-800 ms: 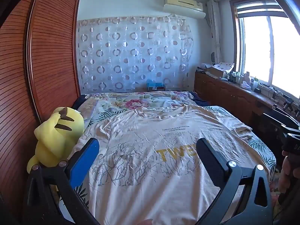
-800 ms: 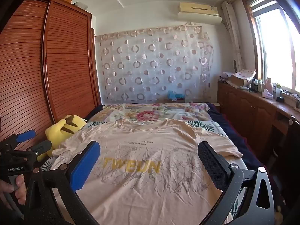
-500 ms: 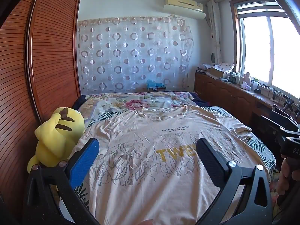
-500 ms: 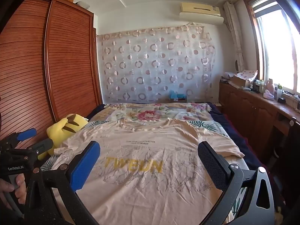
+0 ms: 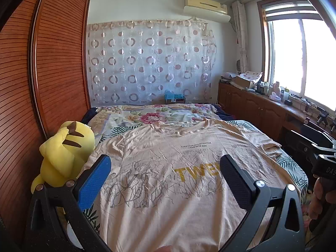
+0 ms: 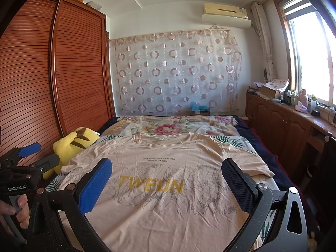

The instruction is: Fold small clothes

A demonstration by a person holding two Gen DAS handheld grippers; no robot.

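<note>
We held the left gripper (image 5: 164,173) and the right gripper (image 6: 167,175) above the near edge of the bed (image 6: 241,141), both released with jaws spread wide and grasping nothing. The T-shirt (image 6: 168,168) lay flat, print up, collar toward the far edge. To start well, we judged each of the 2 grippers should pinch 1 near hem corner, keeping the cloth taut and clear of the plush toy (image 5: 65,153) at the left edge.

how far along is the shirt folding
Done: the beige printed t-shirt lies spread flat, print up, on the floral-sheeted bed. In hand: nothing; the left gripper and right gripper are both open above the shirt's lower part. Left: every fold, as both sleeves are still spread out.
</note>
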